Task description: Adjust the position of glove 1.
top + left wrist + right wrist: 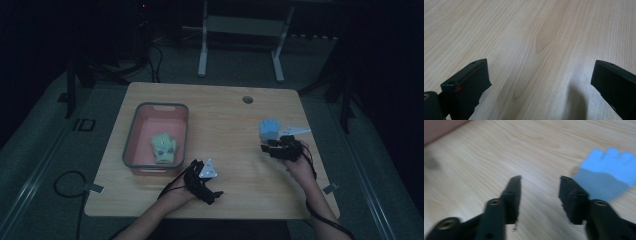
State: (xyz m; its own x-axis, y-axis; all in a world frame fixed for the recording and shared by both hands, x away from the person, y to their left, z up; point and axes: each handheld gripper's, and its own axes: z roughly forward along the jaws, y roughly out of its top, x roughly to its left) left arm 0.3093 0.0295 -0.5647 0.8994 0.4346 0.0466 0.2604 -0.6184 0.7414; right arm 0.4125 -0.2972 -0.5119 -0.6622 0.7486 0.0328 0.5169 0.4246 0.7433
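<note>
Blue glove point(269, 130), far right on table point(225, 120): right gripper point(540, 187), jaws narrowed and empty, beside it for pickup; left gripper point(540, 82) wide, idle; yellow glove point(164, 148) binned in tub point(131, 135).

Open tabletop down the middle, clutter at the sides

Bare wood runs between the pink bin point(134, 131) on the left and the blue glove point(269, 129) on the right, so a hand passes freely there. The bin's raised walls block the left side; a small round hole point(247, 99) sits near the far edge.
</note>
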